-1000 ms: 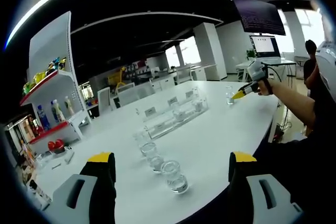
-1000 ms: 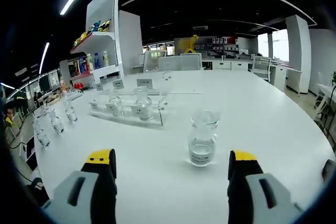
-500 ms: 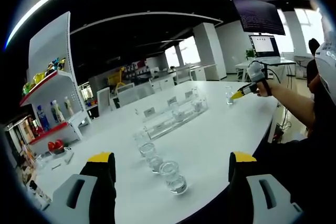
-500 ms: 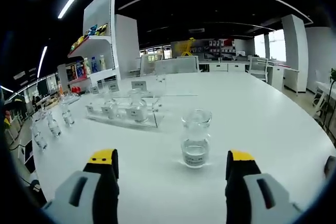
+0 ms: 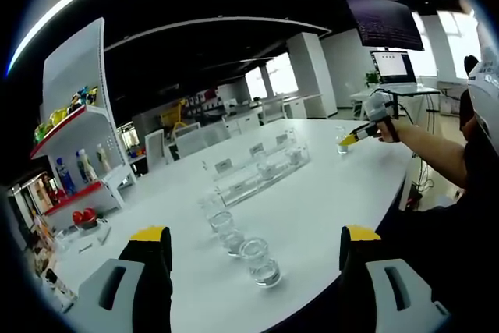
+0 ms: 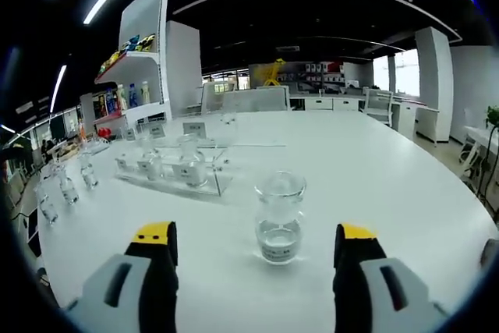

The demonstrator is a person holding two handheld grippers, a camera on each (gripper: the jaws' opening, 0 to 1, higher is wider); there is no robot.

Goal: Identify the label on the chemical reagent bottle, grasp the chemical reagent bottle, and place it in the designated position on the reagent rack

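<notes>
A small clear glass reagent bottle [image 6: 280,220] with a white label stands on the white table [image 6: 390,185], just ahead of my open right gripper [image 6: 256,235] and slightly right of centre between its jaws. Behind it to the left is the clear acrylic reagent rack [image 6: 168,171], holding a few bottles behind label cards. My left gripper [image 5: 256,235] is open over the table edge, with a row of several similar bottles [image 5: 260,263] ahead of it and the rack [image 5: 261,171] beyond. In the left gripper view the right gripper [image 5: 352,138] reaches toward the far bottle [image 5: 340,143].
A white shelf unit [image 5: 78,157] with coloured bottles stands beyond the table on the left. More loose bottles [image 6: 66,189] sit left of the rack. A person's arm [image 5: 437,154] stretches over the table's right edge. A monitor [image 5: 394,68] and desks are behind.
My right gripper has moved closer to the lone bottle, which now looks larger and sits further left in its view. The left gripper has stayed still.
</notes>
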